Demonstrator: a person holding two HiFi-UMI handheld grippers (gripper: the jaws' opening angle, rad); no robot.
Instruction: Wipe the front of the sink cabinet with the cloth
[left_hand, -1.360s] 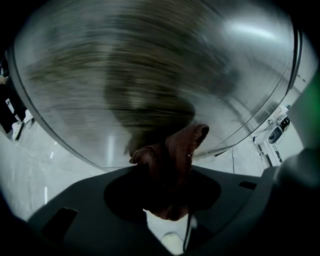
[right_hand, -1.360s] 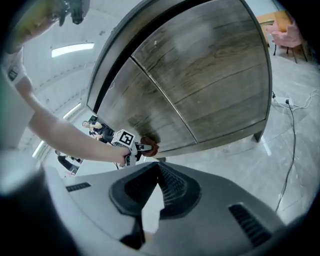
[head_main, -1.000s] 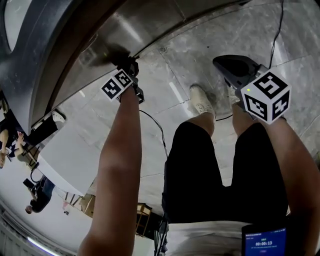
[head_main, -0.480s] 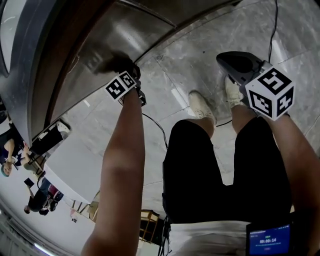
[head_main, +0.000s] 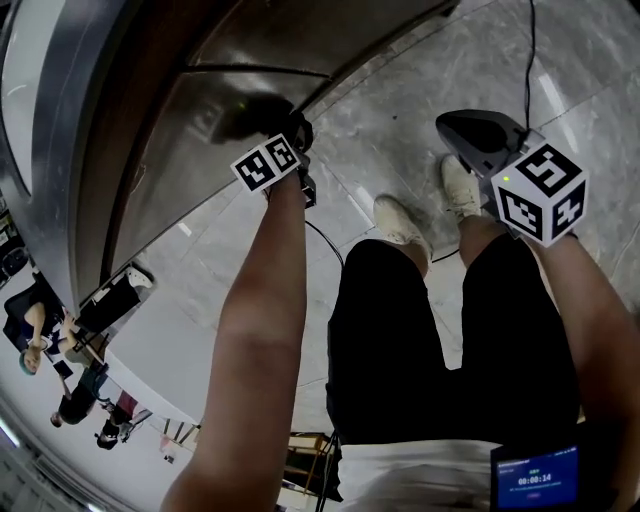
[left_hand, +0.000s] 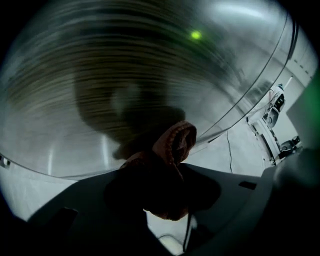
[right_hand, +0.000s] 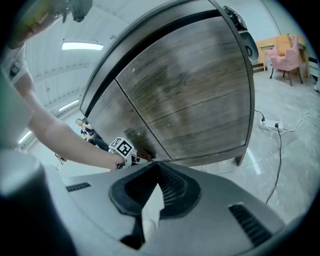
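The dark, reddish-brown cloth is bunched in my left gripper, which is shut on it and presses it against the front of the sink cabinet. From the head view the cloth sits on the lower cabinet door, just beyond the left gripper. My right gripper hangs shut and empty over the floor, away from the cabinet. Its own view, with the right gripper in front, shows the wood-grain cabinet front and the cloth low on the door beside the seam.
The person's legs and white shoes stand on the grey tiled floor. A black cable runs across it. A power strip with its cord lies right of the cabinet, and a pink chair stands behind. People sit far off.
The left gripper has slid the cloth along the cabinet door, toward the door seam. The right gripper has stayed about where it was, still shut.
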